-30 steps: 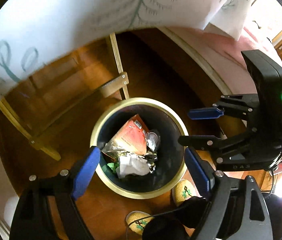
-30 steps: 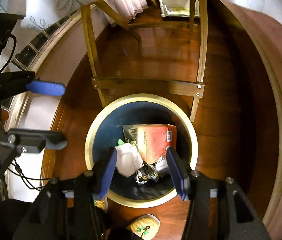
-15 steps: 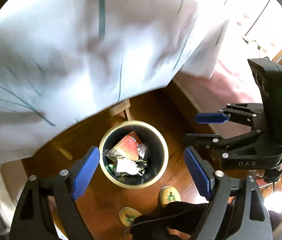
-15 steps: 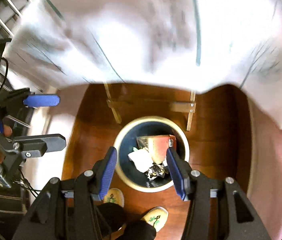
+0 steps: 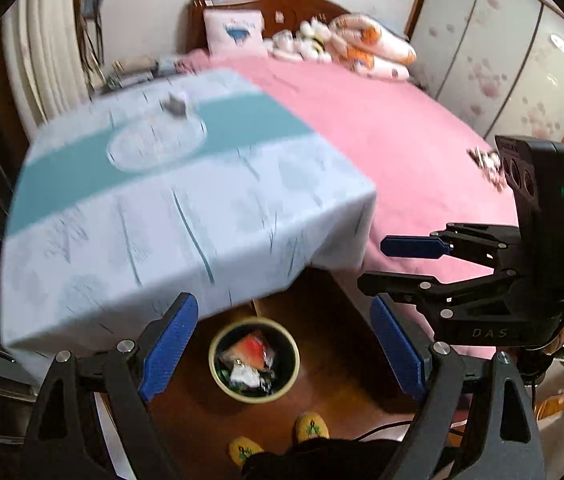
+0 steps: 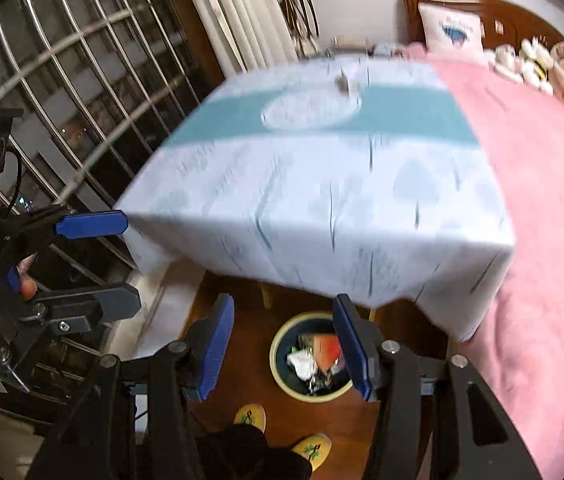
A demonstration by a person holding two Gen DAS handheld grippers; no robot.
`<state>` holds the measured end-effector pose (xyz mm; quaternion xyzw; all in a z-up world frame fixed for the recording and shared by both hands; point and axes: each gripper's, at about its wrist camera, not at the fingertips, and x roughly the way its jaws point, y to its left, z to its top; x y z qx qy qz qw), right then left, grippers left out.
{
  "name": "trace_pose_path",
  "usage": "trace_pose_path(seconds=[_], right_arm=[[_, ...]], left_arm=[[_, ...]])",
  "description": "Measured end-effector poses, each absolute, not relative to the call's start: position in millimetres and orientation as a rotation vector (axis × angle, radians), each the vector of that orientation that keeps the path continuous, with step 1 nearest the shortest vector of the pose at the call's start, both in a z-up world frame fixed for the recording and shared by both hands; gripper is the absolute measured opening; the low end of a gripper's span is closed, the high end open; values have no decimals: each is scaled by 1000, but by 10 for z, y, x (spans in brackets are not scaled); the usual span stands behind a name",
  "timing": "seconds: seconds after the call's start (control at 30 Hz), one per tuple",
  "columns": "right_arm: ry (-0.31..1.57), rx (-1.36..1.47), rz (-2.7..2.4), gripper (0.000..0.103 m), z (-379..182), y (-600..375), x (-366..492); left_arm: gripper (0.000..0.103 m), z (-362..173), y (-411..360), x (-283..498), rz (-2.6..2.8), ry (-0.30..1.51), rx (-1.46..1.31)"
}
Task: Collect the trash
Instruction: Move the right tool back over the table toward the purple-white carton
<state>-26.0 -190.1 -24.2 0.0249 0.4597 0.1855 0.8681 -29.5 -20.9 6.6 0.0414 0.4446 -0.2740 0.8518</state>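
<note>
Far below me on the wooden floor stands a round dark trash bin (image 5: 254, 399) (image 6: 314, 397) with a pale rim. It holds a red packet (image 5: 252, 346) (image 6: 328, 346), crumpled white paper (image 5: 244, 374) (image 6: 300, 360) and other scraps. My left gripper (image 5: 282, 346) (image 6: 98, 264) hangs high above it, open and empty. My right gripper (image 6: 284, 346) (image 5: 402, 264) is beside it at the same height, jaws parted about halfway with nothing between them. A small grey crumpled scrap (image 5: 176, 106) (image 6: 346, 82) lies on the far part of the tablecloth.
A table under a white and teal cloth (image 5: 186, 208) (image 6: 322, 184) overhangs the bin's far side. A bed with a pink cover (image 5: 402, 132) (image 6: 542, 200) lies to the right. A barred window (image 6: 62, 80) is on the left. The person's yellow slippers (image 5: 312, 426) (image 6: 250, 414) stand near the bin.
Both grippers have risen from just over the bin to above table height. The bin now looks small and the tabletop and bed have come into view. Both jaws look unchanged.
</note>
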Motion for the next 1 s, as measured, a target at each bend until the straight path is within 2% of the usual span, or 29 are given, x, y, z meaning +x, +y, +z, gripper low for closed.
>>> trace_pose_path(seconds=[0.2, 0.37, 0.7, 1.0], right_arm=[[866, 22, 403, 52, 296, -1954, -154], [824, 5, 424, 52, 515, -1922, 16], [859, 19, 398, 52, 459, -1858, 587], [934, 84, 304, 52, 185, -1687, 1652]], left_arm=[[87, 688, -207, -296, -490, 828, 104], [87, 928, -193, -246, -409, 779, 115], [87, 737, 19, 381, -320, 854, 52], [86, 487, 275, 1679, -341, 888, 34]])
